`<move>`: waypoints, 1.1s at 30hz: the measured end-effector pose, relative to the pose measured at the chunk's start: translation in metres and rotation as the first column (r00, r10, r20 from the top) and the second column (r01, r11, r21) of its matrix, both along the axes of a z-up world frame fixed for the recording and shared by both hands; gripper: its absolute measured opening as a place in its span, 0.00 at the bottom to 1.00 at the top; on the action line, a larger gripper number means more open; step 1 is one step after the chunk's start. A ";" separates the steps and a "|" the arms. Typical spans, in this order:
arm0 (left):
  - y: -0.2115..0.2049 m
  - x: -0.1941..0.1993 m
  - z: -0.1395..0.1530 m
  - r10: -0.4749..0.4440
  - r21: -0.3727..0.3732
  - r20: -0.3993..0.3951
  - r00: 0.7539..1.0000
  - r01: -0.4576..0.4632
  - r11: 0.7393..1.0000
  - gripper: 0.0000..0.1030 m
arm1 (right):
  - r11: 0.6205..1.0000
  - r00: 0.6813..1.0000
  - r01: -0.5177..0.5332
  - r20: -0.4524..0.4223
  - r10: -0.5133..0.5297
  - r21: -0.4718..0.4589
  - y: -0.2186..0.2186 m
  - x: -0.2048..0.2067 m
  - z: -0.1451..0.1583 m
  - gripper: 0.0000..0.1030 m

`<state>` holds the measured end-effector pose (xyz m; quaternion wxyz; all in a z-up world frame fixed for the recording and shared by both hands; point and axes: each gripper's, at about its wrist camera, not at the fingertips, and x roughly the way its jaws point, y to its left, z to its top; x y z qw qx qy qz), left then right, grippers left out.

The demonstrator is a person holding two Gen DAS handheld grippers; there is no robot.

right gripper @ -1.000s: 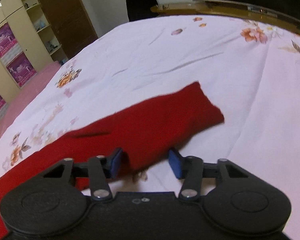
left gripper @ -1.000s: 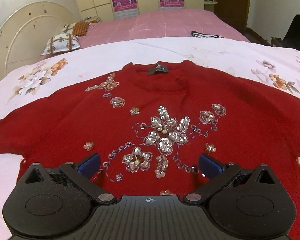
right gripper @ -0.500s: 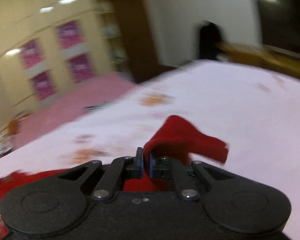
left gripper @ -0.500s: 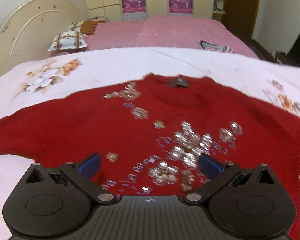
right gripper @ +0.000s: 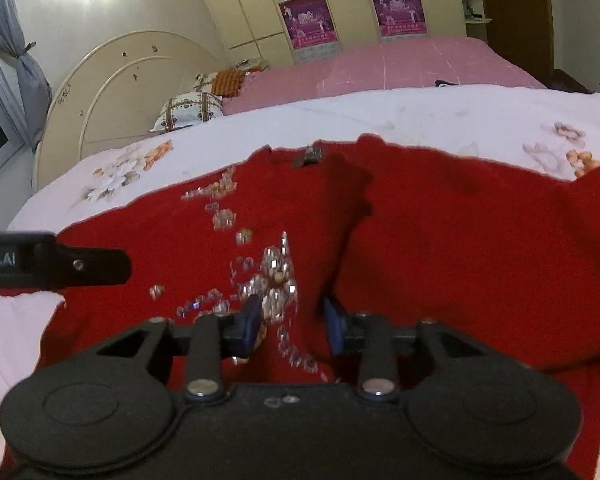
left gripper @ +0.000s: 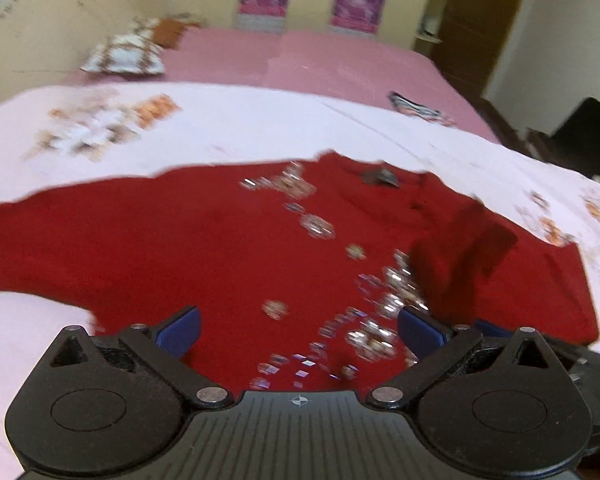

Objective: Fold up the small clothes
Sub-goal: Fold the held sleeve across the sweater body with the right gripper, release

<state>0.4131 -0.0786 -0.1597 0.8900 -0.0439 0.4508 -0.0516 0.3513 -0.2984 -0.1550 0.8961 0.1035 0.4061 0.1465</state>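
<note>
- The right gripper [right gripper: 290, 322] has its blue pads [right gripper: 249, 320] parted a little, and its jaws have just been opening; nothing is pinched between them, only the sequin flower [right gripper: 276, 280] on the cloth beneath.
- Just beside its right pad lies the edge of the sleeve [right gripper: 460, 264], folded across the sweater's chest and lying loose.
- The left gripper [left gripper: 298, 330] stands wide apart, its blue pads [left gripper: 180, 328] hovering over the lower front of the garment with nothing between them but blurred beadwork.
- From the right wrist view a black part of the left gripper [right gripper: 56, 266] juts in from the left edge, above the other sleeve side.
- The red sweater [left gripper: 160, 240] lies face up on the white floral bedsheet [left gripper: 228, 128], neck label [left gripper: 380, 178] at the far side; one sleeve stretches out flat to the left, the other is folded over the body.
- Beyond the sheet is a pink bedspread [right gripper: 380, 68], with a patterned pillow [right gripper: 190, 112] against a cream headboard [right gripper: 112, 92].
- Cream wardrobe doors bearing magenta posters [right gripper: 308, 20] stand behind the bed.
</note>
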 end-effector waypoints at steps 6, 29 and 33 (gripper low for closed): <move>-0.039 0.005 -0.016 -0.140 -0.107 -0.020 0.990 0.137 0.985 1.00 | 0.991 0.989 0.121 0.095 -0.115 -0.054 -0.048 -0.033 0.023 0.45; -0.027 0.017 -0.060 0.069 -0.488 -0.053 0.996 -0.086 0.869 0.45 | 0.948 0.950 0.308 0.080 -0.301 -0.081 -0.103 -0.069 -0.005 0.52; -0.028 0.027 -0.066 0.088 -0.470 -0.075 0.993 -0.113 0.876 0.25 | 0.940 0.944 0.327 0.075 -0.321 -0.096 -0.108 -0.068 -0.009 0.52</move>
